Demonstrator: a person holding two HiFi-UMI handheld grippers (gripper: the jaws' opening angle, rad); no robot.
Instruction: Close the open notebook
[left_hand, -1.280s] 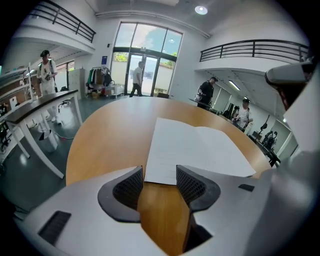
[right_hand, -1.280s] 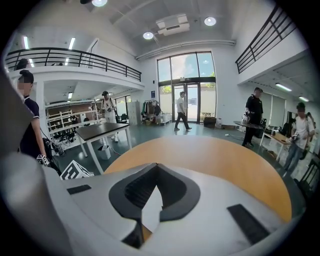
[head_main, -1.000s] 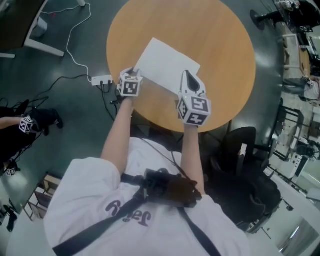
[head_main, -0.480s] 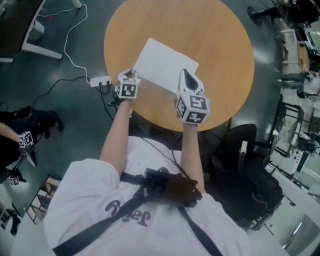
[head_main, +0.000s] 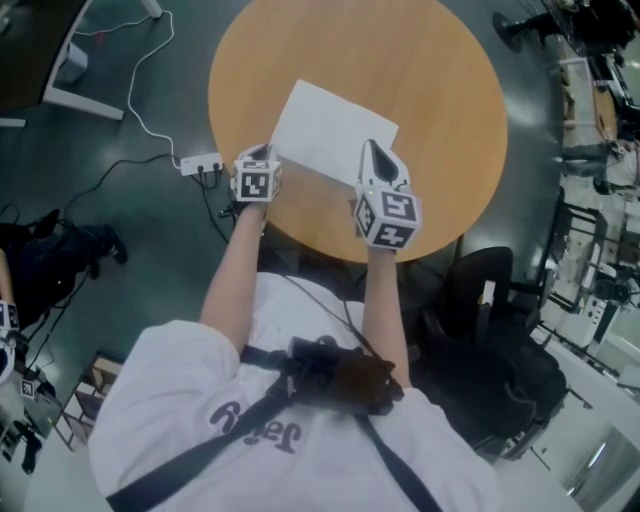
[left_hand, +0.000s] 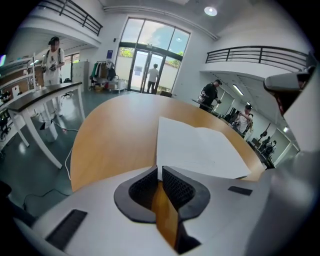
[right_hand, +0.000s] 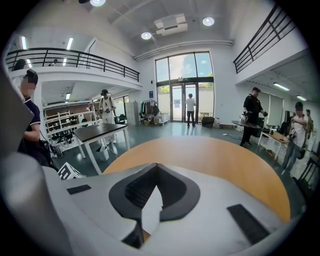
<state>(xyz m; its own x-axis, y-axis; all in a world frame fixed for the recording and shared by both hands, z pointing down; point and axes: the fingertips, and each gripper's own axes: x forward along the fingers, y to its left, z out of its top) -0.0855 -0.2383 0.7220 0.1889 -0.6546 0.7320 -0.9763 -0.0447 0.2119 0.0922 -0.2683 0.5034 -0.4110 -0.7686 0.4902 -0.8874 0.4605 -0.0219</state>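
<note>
Starting with head view: notebook (head_main: 335, 132) is seen lying open and flat on the round table (head_main: 440, 90), near the person's edge; no leaf is lifted; left gripper (head_main: 262, 152) is parked at its near-left corner, right gripper (head_main: 376, 152) is held over its near-right edge. Left gripper view: jaws are drawn to a narrow slit and the notebook's corner is caught in that slit at the tips. This is judged as nipped, not proven. The white spread (left_hand: 200, 145) is seen flat beyond. Right gripper view: jaw tips are pressed together and nothing is clamped. White paper is only glimpsed through the gap behind the tips, with bare table beyond. Status: closing is not started. Left to do, as judged: one half to be lifted, swung over the spine and laid on the other.
</note>
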